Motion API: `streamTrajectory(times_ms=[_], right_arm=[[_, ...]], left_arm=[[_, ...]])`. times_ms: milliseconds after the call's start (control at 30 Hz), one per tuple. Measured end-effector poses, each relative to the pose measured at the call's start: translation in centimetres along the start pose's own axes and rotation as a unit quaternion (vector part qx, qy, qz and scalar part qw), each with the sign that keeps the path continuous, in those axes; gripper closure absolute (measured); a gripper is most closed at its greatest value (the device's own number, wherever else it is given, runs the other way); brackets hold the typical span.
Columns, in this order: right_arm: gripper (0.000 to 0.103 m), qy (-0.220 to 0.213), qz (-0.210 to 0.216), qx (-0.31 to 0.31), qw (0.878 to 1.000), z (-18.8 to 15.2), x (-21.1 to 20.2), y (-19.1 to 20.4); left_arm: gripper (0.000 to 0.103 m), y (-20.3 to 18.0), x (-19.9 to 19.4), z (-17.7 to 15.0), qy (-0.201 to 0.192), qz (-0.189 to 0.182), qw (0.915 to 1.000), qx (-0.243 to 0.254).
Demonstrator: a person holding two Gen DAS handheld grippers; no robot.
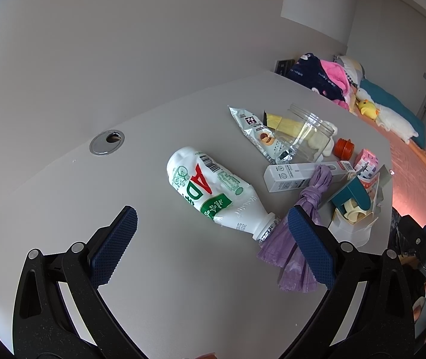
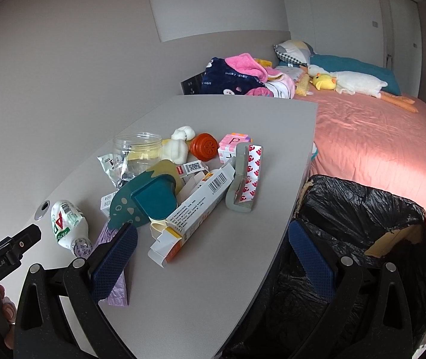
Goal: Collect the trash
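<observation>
Left wrist view: the left claw (image 1: 213,245) hangs wide apart and empty above the table (image 1: 63,185). Just beyond it lies the white drink bottle (image 1: 213,191), its neck touching a knotted purple bag (image 1: 296,239); wrappers, a clear jar (image 1: 305,133) and cartons sit farther right.

Right wrist view: the right claw (image 2: 213,254) is likewise spread and empty over the table's near edge. The black-lined bin (image 2: 362,224) stands right of the table. Judging by the heap, nearly all the collecting remains.

Matt grey table (image 1: 159,269), crinkled glossy black bin liner (image 2: 362,209), clear plastic jar (image 1: 305,134)
</observation>
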State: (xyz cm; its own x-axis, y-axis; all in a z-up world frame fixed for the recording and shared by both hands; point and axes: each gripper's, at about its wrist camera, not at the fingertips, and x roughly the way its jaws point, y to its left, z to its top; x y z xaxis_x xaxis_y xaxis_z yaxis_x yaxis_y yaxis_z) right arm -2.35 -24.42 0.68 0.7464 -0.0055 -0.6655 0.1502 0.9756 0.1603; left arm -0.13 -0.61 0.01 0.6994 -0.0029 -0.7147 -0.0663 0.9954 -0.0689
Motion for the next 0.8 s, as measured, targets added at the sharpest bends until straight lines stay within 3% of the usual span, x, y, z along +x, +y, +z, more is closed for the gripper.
streamTrajectory(times_ms=[800], right_arm=[[0.003, 0.001, 0.000, -0.002, 1.000, -0.16, 0.04, -0.01]], left_arm=[[0.006, -0.09, 0.29, -0.27, 0.003, -0.001, 1.0000, 0.001]])
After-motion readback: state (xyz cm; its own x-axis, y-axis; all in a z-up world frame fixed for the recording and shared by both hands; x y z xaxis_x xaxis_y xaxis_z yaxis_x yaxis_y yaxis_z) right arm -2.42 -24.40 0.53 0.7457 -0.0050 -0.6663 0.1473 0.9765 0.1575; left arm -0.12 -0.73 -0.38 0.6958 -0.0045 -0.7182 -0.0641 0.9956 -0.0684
